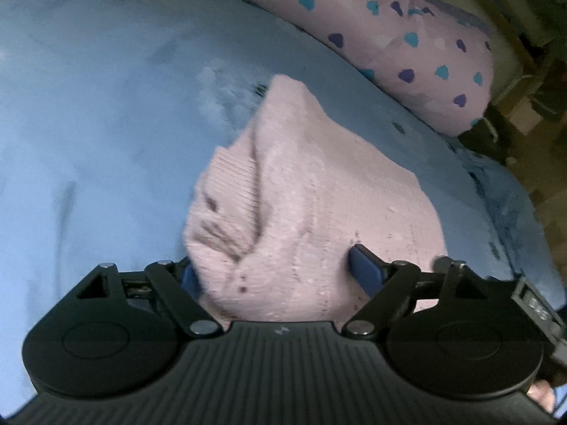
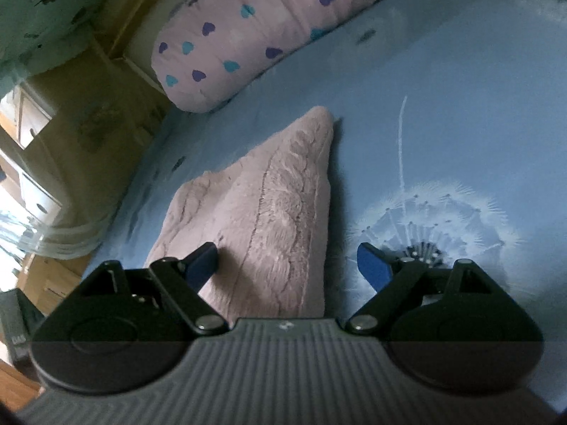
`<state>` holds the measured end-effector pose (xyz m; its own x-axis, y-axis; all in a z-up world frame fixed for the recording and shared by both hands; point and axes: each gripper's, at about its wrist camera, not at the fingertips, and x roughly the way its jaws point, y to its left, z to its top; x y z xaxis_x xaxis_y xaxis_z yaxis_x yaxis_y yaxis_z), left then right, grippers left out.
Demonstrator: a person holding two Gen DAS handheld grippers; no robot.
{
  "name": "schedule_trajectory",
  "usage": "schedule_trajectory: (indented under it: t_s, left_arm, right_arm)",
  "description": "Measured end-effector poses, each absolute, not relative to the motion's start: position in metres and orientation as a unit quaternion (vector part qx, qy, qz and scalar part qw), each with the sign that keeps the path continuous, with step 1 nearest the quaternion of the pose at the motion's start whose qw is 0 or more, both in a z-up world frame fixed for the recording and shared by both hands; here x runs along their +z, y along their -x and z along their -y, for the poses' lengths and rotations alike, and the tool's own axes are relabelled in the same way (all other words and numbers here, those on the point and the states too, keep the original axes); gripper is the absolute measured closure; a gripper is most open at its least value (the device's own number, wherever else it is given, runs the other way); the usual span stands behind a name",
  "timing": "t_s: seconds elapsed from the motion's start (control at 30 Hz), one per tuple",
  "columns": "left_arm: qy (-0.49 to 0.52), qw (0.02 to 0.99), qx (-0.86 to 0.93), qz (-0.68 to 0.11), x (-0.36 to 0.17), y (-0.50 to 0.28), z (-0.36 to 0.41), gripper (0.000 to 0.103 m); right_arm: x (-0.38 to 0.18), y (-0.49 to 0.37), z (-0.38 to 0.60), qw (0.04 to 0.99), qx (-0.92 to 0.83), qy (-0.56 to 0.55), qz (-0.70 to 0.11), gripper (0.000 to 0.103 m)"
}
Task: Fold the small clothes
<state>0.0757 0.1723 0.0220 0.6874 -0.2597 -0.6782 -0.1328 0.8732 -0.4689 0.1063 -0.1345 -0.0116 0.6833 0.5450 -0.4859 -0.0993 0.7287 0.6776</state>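
Note:
A small pink knit garment [image 1: 304, 191] lies bunched on the blue bedsheet [image 1: 88, 124], its ribbed hem turned up on the left. My left gripper [image 1: 276, 272] stands wide open low over its near part. The knit lies between the blue fingers [image 1: 365, 265], and the left one is partly hidden by cloth. In the right wrist view the same garment [image 2: 262, 205] shows a cable pattern and a straight right edge. My right gripper [image 2: 287, 264] is open astride that edge, with one pad over the knit and the other over the sheet's dandelion print [image 2: 425, 226].
A pink pillow with purple and teal hearts [image 1: 397, 28] lies along the far side of the bed [image 2: 248, 24]. The bed's edge [image 2: 141, 163] drops off beside the garment. Beyond it stand wooden furniture and white drawers [image 2: 32, 191].

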Motion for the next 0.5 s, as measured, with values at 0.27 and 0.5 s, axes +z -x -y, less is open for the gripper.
schedule_trajectory:
  t_s: [0.27, 0.5]
  left_arm:
    - [0.262, 0.881, -0.055, -0.389, 0.013, -0.081, -0.171, 0.023]
    - [0.258, 0.885, -0.078, -0.380, 0.024, -0.076, -0.170, 0.052]
  right_arm:
    - [-0.025, -0.134, 0.123, 0.842, 0.238, -0.322, -0.362, 0.014]
    - [-0.015, -0.135, 0.111, 0.842, 0.252, -0.305, -0.368, 0.049]
